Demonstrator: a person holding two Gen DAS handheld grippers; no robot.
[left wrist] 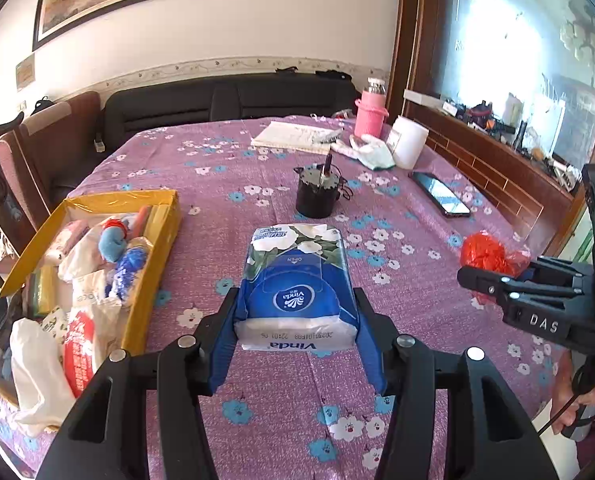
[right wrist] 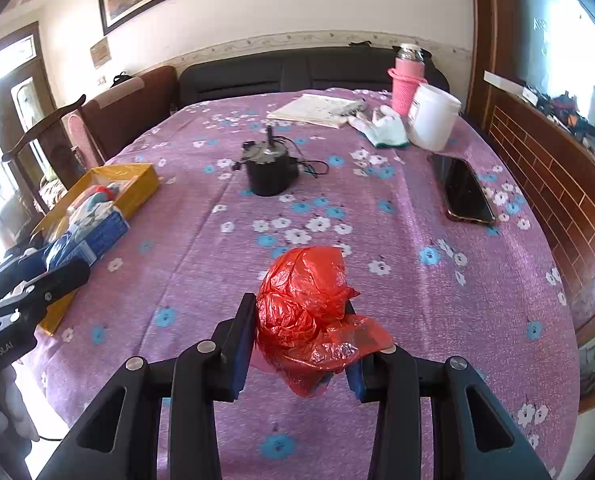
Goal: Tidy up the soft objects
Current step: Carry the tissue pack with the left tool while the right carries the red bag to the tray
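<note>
your left gripper (left wrist: pixel 295 320) sits at the lower centre of the left wrist view, its blue pads pressed against both sides of the tissue pack (left wrist: pixel 297 280), which is held above the purple flowered tablecloth (left wrist: pixel 397 280). at the left edge of that frame the yellow box (left wrist: pixel 153 248) holds soft toys and bags. your right gripper (right wrist: pixel 301 344) sits at the lower centre of the right wrist view, clamped on the crumpled red plastic bag (right wrist: pixel 305 300), which bulges up between the pads. higher in the frame stand a black motor (right wrist: pixel 269 172), a phone (right wrist: pixel 465 192) at the right, and a white tub (right wrist: pixel 433 120) beside a pink bottle (right wrist: pixel 405 84).
</note>
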